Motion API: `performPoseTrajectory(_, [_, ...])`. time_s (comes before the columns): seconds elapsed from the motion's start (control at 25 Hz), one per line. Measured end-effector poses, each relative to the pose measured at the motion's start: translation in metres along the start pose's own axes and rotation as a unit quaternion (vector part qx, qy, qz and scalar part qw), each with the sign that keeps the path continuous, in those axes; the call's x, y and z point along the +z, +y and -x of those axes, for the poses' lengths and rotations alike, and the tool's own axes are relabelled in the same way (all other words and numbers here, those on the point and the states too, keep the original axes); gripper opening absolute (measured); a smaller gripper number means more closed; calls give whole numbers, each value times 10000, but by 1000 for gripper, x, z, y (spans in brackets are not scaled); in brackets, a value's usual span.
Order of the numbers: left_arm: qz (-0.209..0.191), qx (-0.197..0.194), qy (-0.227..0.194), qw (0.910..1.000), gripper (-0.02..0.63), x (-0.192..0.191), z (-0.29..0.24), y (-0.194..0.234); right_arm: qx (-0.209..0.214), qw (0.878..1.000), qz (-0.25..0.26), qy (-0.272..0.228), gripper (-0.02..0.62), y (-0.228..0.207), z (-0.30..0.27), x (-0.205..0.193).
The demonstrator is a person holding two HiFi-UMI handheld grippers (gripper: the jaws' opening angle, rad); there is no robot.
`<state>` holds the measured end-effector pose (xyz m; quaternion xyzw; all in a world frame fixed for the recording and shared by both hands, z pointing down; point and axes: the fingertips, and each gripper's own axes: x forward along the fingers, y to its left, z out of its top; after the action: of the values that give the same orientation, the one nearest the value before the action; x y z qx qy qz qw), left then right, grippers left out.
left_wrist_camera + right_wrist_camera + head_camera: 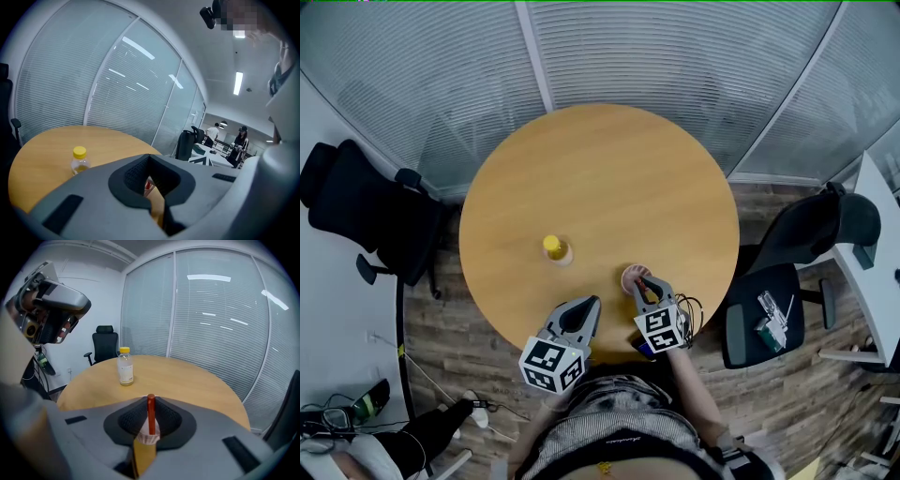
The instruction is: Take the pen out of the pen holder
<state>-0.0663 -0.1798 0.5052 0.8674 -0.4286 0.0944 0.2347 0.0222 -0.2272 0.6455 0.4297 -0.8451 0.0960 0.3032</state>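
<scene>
A red pen [151, 412] stands upright in a small pinkish-white pen holder [148, 437] near the front edge of the round wooden table [609, 178]. In the head view the holder [633, 276] sits right at the tips of my right gripper [646, 280]. In the right gripper view, the right gripper [151, 399] has its jaws closed against the pen's upper end, with the pen's lower part still inside the holder. My left gripper [592, 304] hovers over the table edge left of the holder. Its jaws meet at the tips on nothing, and a bit of red shows through their hollow [148, 185].
A clear bottle with a yellow cap [555, 248] stands left of the holder, mid-table. Black office chairs stand at the left [356, 206] and right [797, 239]. Glass walls with blinds curve behind the table. People stand far off in the office [240, 140].
</scene>
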Motion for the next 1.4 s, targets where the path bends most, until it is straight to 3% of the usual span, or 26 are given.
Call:
performPoseTrajectory(0.92, [169, -252, -86, 9995, 3, -6, 6, -14, 77, 9987, 124, -496, 60, 4, 30, 41])
performPoseTrajectory(1.4, [218, -366, -209, 9989, 3, -2, 2, -24, 226, 9947, 112, -995, 60, 9, 73, 89])
